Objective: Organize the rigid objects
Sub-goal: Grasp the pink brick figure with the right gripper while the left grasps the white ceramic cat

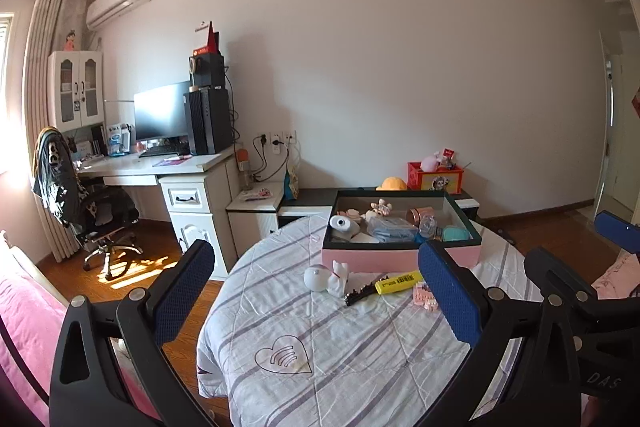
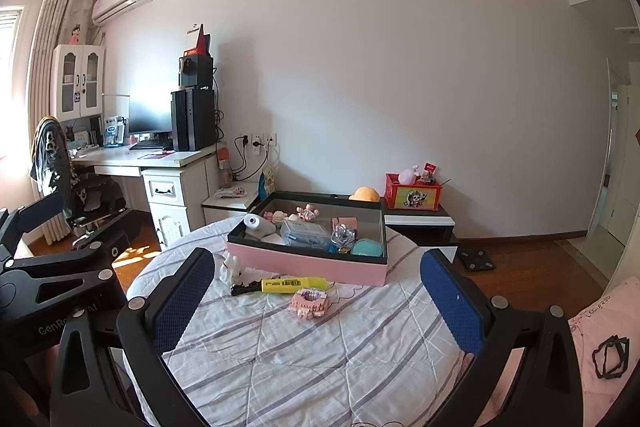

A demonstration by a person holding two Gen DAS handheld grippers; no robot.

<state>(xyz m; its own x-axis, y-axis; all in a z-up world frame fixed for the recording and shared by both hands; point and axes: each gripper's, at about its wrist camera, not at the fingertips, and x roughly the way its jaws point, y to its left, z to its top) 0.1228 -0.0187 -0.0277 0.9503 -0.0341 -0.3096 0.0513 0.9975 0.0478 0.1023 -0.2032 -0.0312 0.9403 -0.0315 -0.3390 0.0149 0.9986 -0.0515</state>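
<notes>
A pink box with a dark rim (image 1: 400, 257) (image 2: 316, 265) stands at the far side of a round table with a striped cloth (image 1: 320, 339) (image 2: 320, 347); several small things lie in it. In front of it lie a yellow highlighter (image 1: 398, 282) (image 2: 294, 284), a black hair clip (image 1: 360, 294) (image 2: 245, 289), a pink block model (image 1: 427, 297) (image 2: 311, 303), a white rabbit figurine (image 1: 339, 278) (image 2: 232, 269) and a white ball (image 1: 316, 278). My left gripper (image 1: 320, 291) and right gripper (image 2: 320, 299) are both open and empty, held above the near side of the table.
A white desk (image 1: 160, 167) with monitor and computer tower stands at the back left, with an office chair (image 1: 92, 211). A low cabinet with a red box (image 1: 434, 179) is behind the table. A pink bed (image 1: 24, 327) lies at left. The right gripper shows at right in the left wrist view (image 1: 576, 291).
</notes>
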